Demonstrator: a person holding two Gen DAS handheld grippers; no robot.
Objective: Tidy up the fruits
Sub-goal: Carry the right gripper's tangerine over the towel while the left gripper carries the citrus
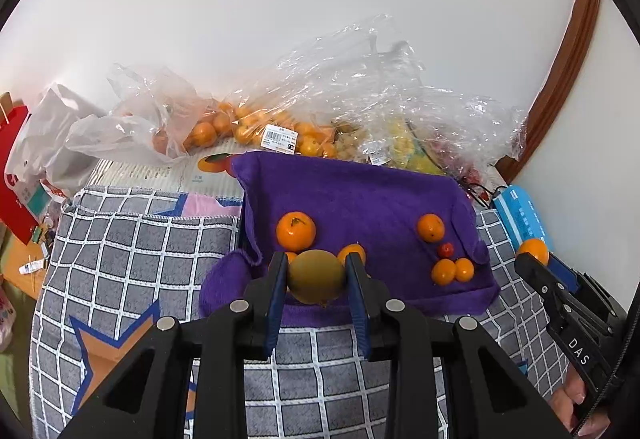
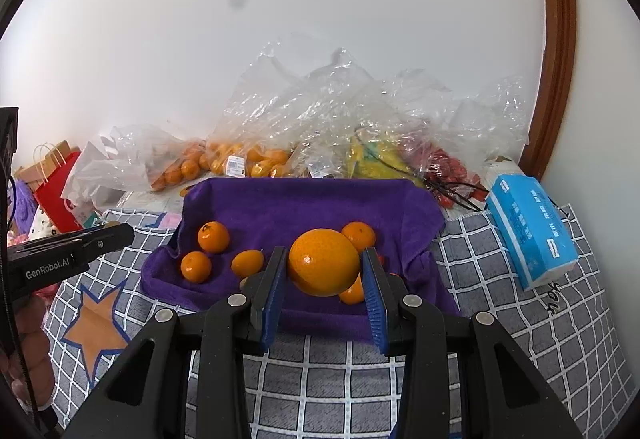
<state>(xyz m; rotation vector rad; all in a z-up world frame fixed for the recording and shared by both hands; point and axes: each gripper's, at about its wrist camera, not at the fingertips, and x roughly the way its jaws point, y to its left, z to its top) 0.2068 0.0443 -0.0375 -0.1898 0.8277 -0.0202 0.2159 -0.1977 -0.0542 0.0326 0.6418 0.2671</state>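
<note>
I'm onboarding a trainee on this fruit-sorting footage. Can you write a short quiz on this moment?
1. True or false: both grippers are empty.
2. What does the left gripper hold? A) a cherry tomato B) a greenish-brown round fruit C) a tissue pack
3. What colour is the cloth that the loose fruit lies on?

Key
1. False: the right gripper grips a large orange, and the left holds fruit too.
2. B, the greenish-brown fruit.
3. Purple.
</note>
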